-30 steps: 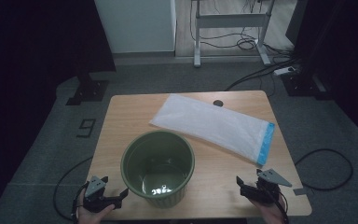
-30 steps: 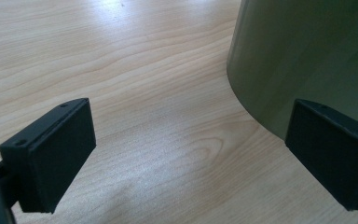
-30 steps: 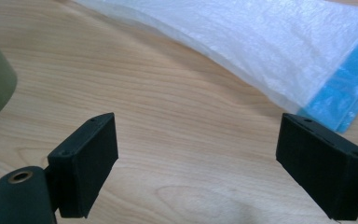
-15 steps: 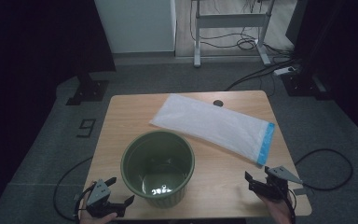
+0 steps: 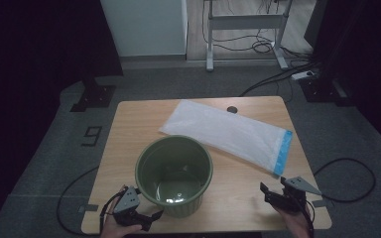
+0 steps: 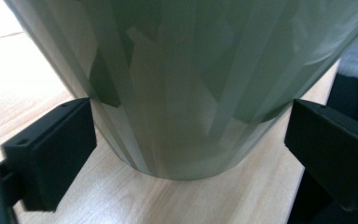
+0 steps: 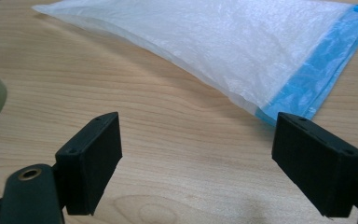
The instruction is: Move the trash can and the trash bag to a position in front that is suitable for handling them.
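A green plastic bucket stands upright on the wooden table, near its front edge. Behind it and to the right lies a flat white plastic bag with a blue strip at its near end. My left gripper is open at the table's front left, its jaws on either side of the bucket's base without touching it. My right gripper is open low over bare wood at the front right, a short way before the bag's blue edge, with nothing between its jaws.
The table is small, with floor all around and cables trailing off both grippers. A round hole sits near the far edge. A desk frame and dark stands are on the floor beyond.
My left gripper has slid right along the front edge, toward the bucket's base. My right gripper has drawn slightly back toward the front edge. The bucket and the bag have stayed put.
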A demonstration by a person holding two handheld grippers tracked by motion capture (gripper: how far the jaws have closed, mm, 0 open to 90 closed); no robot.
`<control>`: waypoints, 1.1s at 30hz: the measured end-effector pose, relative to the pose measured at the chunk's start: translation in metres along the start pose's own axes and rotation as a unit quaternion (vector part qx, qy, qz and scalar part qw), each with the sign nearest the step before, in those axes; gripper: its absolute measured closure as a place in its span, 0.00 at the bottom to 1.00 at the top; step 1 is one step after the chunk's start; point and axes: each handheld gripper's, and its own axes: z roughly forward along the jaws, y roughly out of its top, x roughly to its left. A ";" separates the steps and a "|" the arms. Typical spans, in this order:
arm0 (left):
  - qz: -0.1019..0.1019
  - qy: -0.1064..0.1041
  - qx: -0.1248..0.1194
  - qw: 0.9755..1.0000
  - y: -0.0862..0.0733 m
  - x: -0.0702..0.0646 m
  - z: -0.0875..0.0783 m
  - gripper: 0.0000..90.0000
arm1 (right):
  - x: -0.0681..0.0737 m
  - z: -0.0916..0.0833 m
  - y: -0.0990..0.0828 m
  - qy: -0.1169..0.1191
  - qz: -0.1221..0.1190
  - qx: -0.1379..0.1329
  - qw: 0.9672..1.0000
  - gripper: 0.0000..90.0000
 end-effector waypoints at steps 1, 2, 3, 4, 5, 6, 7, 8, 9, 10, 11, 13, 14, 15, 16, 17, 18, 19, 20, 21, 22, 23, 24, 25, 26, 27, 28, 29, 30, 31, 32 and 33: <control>-0.001 -0.002 -0.002 1.000 0.001 0.000 0.001 0.03 | 0.000 0.000 0.000 -0.004 0.000 0.000 1.000 0.17; -0.001 -0.006 -0.005 1.000 0.002 0.000 0.005 0.03 | 0.000 0.000 0.000 -0.004 0.000 0.000 1.000 0.17; 0.000 -0.008 -0.004 1.000 0.004 0.000 0.007 0.03 | 0.000 0.001 -0.001 -0.004 0.000 0.002 1.000 0.17; 0.000 -0.008 -0.004 1.000 0.004 0.000 0.007 0.03 | 0.000 0.001 -0.001 -0.004 0.000 0.002 1.000 0.17; 0.002 -0.009 -0.004 1.000 0.005 0.000 0.009 0.03 | -0.001 0.001 -0.001 -0.005 0.001 0.004 1.000 0.17; 0.003 -0.012 -0.002 1.000 0.007 0.000 0.012 0.03 | -0.001 0.001 -0.002 -0.004 0.001 0.005 1.000 0.17; 0.003 -0.012 -0.002 1.000 0.007 0.000 0.012 0.03 | -0.001 0.001 -0.002 -0.004 0.001 0.005 1.000 0.17; 0.008 -0.016 0.001 1.000 0.010 0.001 0.016 0.03 | 0.000 0.001 -0.003 -0.004 -0.004 0.008 1.000 0.17; 0.008 -0.016 0.001 1.000 0.010 0.001 0.016 0.03 | 0.000 0.001 -0.004 -0.003 -0.006 0.009 1.000 0.17; 0.010 -0.019 0.002 1.000 0.013 0.002 0.019 0.03 | 0.000 0.001 -0.004 -0.003 -0.006 0.009 1.000 0.17; 0.011 -0.020 0.002 1.000 0.014 0.002 0.021 0.03 | 0.001 0.001 -0.004 -0.003 -0.007 0.011 1.000 0.18; 0.015 -0.023 0.004 1.000 0.017 0.002 0.026 0.04 | 0.002 0.000 -0.004 -0.003 -0.006 0.010 1.000 0.18; 0.018 -0.025 0.007 0.999 0.020 0.002 0.030 0.04 | 0.002 0.000 -0.004 -0.003 -0.007 0.010 1.000 0.18; 0.018 -0.025 0.007 0.999 0.020 0.002 0.030 0.04 | 0.002 0.000 -0.004 -0.003 -0.007 0.010 1.000 0.18; 0.020 -0.026 0.008 0.999 0.022 0.002 0.033 0.04 | 0.003 0.000 -0.005 -0.004 -0.008 0.009 1.000 0.18; 0.021 -0.027 0.009 0.999 0.023 0.002 0.035 0.04 | 0.003 0.000 -0.005 -0.004 -0.008 0.009 1.000 0.18; 0.022 -0.029 0.010 0.999 0.026 0.002 0.039 0.04 | 0.004 0.000 -0.005 -0.006 -0.011 0.009 1.000 0.18; 0.022 -0.030 0.010 0.999 0.028 0.001 0.042 0.04 | 0.004 0.000 -0.006 -0.007 -0.011 0.009 1.000 0.18; 0.022 -0.030 0.010 0.999 0.028 0.001 0.042 0.04 | 0.004 -0.001 -0.006 -0.008 -0.012 0.009 1.000 0.18; 0.023 -0.031 0.011 0.999 0.033 0.001 0.048 0.04 | 0.004 -0.002 -0.006 -0.008 -0.012 0.008 1.000 0.18; 0.023 -0.032 0.012 0.999 0.035 0.001 0.052 0.04 | 0.004 -0.002 -0.007 -0.009 -0.012 0.008 1.000 0.19; 0.023 -0.032 0.012 0.999 0.035 0.001 0.052 0.04 | 0.004 -0.002 -0.007 -0.009 -0.012 0.008 1.000 0.19; 0.023 -0.033 0.015 0.999 0.040 0.001 0.058 0.04 | 0.003 -0.003 -0.008 -0.011 -0.014 0.011 1.000 0.19; 0.022 -0.029 0.017 0.999 0.042 0.001 0.061 0.04 | 0.003 -0.004 -0.009 -0.012 -0.014 0.011 1.000 0.19; 0.017 -0.021 0.018 0.999 0.045 0.001 0.065 0.04 | 0.002 -0.005 -0.009 -0.013 -0.013 0.011 1.000 0.19; 0.017 -0.021 0.018 0.999 0.045 0.001 0.065 0.04 | 0.002 -0.006 -0.009 -0.014 -0.012 0.009 1.000 0.19; 0.010 -0.009 0.014 1.000 0.047 0.000 0.068 0.05 | 0.001 -0.006 -0.009 -0.015 -0.012 0.008 1.000 0.19; 0.006 -0.006 0.011 1.000 0.047 -0.001 0.070 0.06 | 0.001 -0.007 -0.009 -0.016 -0.013 0.007 1.000 0.19; 0.001 -0.003 0.012 1.000 0.046 -0.001 0.071 0.06 | 0.001 -0.007 -0.009 -0.017 -0.012 0.007 1.000 0.19; 0.001 -0.003 0.012 1.000 0.046 -0.001 0.071 0.06 | 0.001 -0.007 -0.009 -0.017 -0.012 0.007 1.000 0.19; 0.000 0.005 0.014 1.000 0.045 -0.001 0.070 0.06 | 0.000 -0.008 -0.010 -0.022 -0.011 0.008 1.000 0.19; -0.008 0.019 0.015 1.000 0.042 0.000 0.064 0.07 | -0.001 -0.009 -0.010 -0.022 -0.011 0.007 1.000 0.19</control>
